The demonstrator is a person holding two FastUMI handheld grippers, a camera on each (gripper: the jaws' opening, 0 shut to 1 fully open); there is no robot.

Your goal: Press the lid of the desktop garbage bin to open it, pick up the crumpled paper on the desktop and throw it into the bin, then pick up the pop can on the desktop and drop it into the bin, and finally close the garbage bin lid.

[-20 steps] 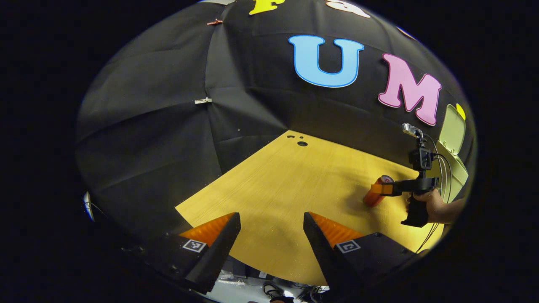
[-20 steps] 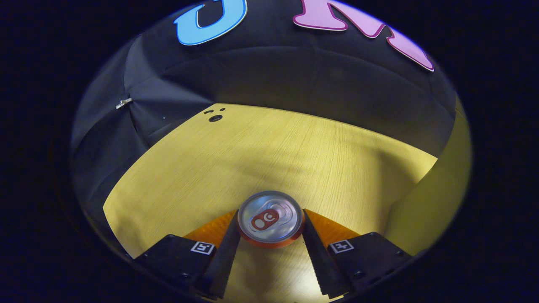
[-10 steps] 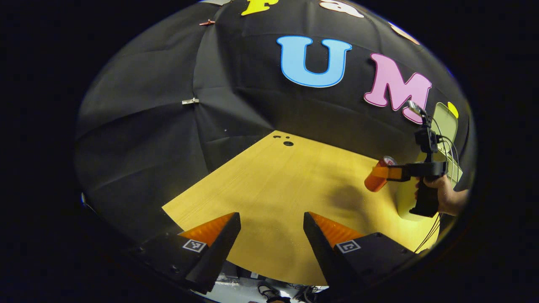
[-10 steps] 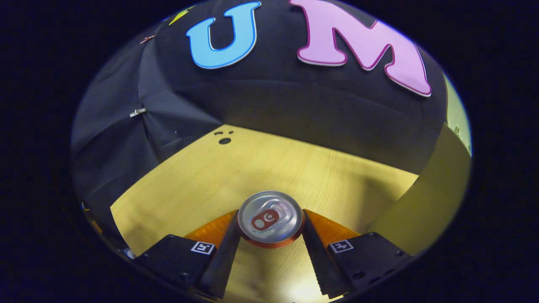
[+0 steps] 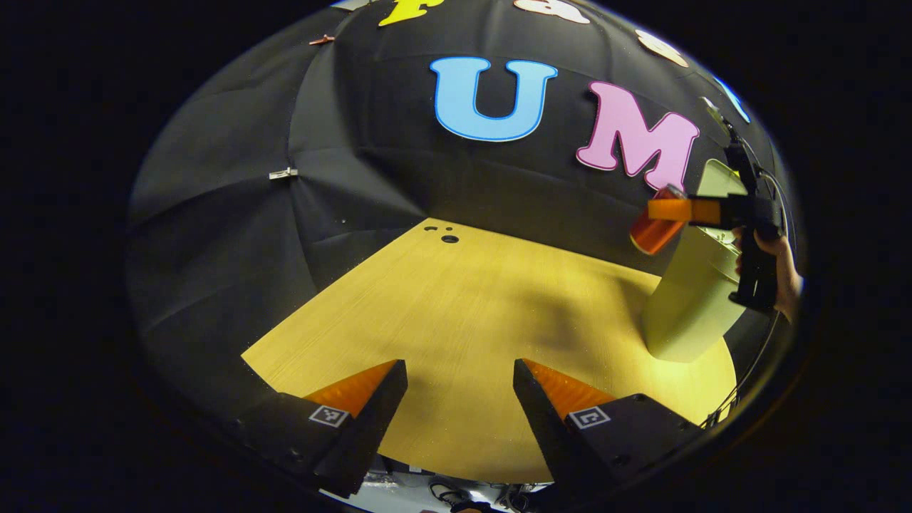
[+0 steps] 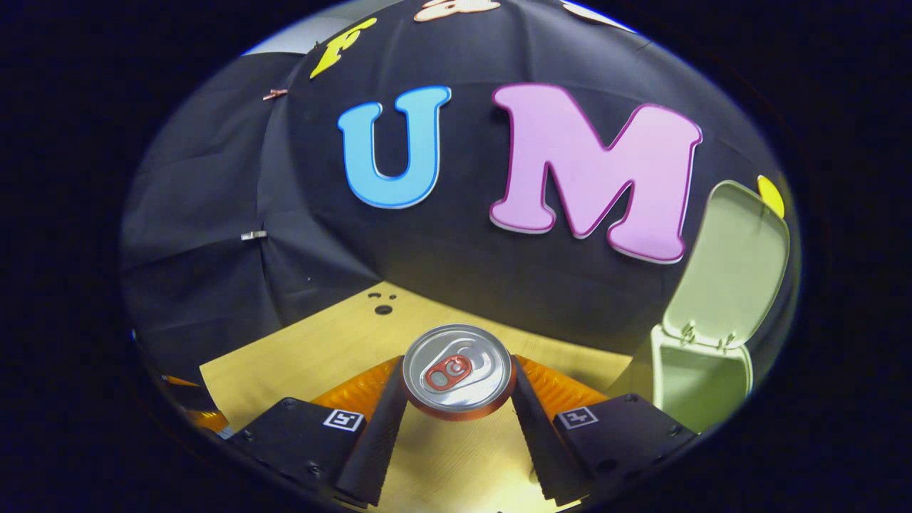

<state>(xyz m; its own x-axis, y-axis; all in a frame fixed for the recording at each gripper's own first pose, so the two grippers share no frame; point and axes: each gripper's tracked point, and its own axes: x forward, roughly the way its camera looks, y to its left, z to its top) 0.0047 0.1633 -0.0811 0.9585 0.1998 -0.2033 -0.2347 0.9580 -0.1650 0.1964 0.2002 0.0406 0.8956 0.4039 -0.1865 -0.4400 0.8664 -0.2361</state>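
Gripping the pop can (image 6: 457, 370) above the wooden desktop (image 5: 463, 320), right tool (image 6: 457, 399); left tool (image 5: 459, 399) agape, empty.

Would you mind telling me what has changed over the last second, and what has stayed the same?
The right gripper has lifted the pop can off the desktop and carried it up toward the open garbage bin; in the left gripper view the can now hangs beside the bin's rim. Nothing was let go. The grip on the can, the raised lid and the open, idle left gripper stayed as they were.
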